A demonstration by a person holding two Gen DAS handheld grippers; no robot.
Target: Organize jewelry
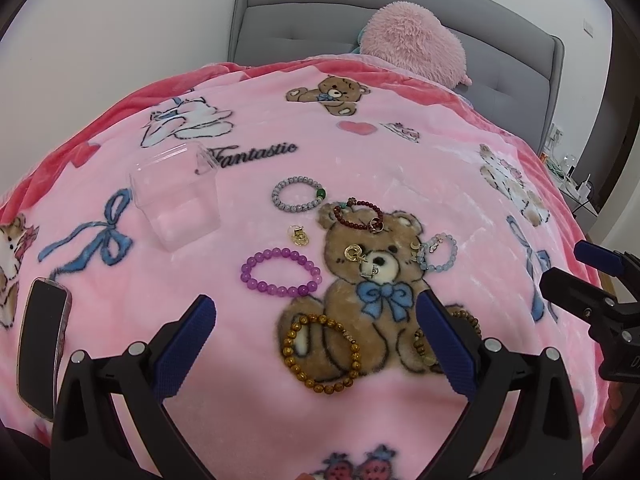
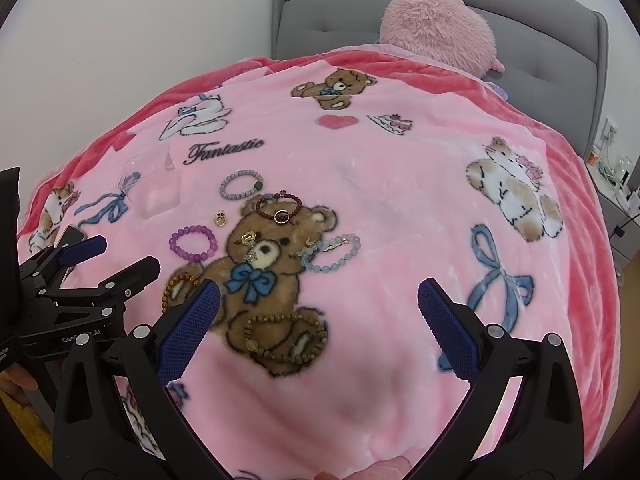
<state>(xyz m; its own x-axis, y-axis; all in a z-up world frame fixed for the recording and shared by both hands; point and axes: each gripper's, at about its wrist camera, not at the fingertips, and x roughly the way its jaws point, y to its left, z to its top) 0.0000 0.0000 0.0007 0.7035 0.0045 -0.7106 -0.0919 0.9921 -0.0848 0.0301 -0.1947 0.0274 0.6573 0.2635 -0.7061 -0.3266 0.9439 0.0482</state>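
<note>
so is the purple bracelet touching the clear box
Apart. The left wrist view shows a plain strip of pink blanket between the purple bracelet and the clear box; the right wrist view shows the same gap.

- A bed with a pink blanket (image 1: 224, 360) printed with bears, bows and cats carries everything
- A clear plastic box (image 1: 176, 196) sits ahead and left of the left jaws
- A purple bracelet (image 1: 280, 272) lies just ahead, between those jaws
- A golden-brown bracelet (image 1: 320, 354) lies between their tips
- A grey bracelet (image 1: 298, 194), dark red bracelet (image 1: 358, 214) and pale blue bracelet (image 1: 438, 250) lie farther ahead
- A phone (image 1: 40, 344) lies left of the left jaw
- A fluffy pink pillow (image 1: 412, 46) rests far ahead
</note>
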